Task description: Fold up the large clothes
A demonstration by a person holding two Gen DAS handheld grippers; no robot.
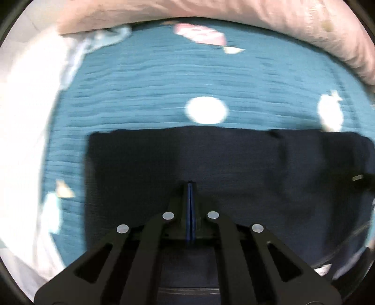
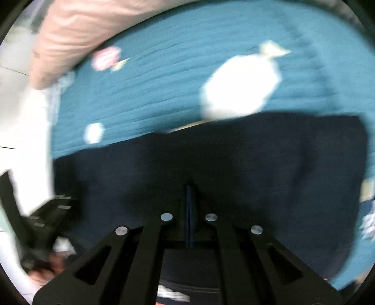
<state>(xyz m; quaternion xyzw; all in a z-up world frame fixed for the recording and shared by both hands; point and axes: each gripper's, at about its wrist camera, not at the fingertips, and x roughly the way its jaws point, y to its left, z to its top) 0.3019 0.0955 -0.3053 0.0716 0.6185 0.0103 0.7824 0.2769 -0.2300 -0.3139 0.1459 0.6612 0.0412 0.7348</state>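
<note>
A dark navy garment (image 1: pixel 211 159) lies flat, folded into a wide rectangle, on a teal bedspread (image 1: pixel 152 77). My left gripper (image 1: pixel 190 185) hovers over its near half with the fingers pressed together; no cloth shows between them. The same garment (image 2: pixel 257 159) fills the lower half of the right wrist view. My right gripper (image 2: pixel 188 187) is over it, fingers also closed together with nothing visibly pinched. The left gripper's black body (image 2: pixel 42 215) shows at the left edge of the right wrist view. Both views are motion-blurred.
The teal bedspread (image 2: pixel 152 82) carries white and pink printed patches (image 1: pixel 206 110). A pink pillow or quilt roll (image 1: pixel 281 18) runs along the far edge. White bedding (image 1: pixel 28 117) lies to the left.
</note>
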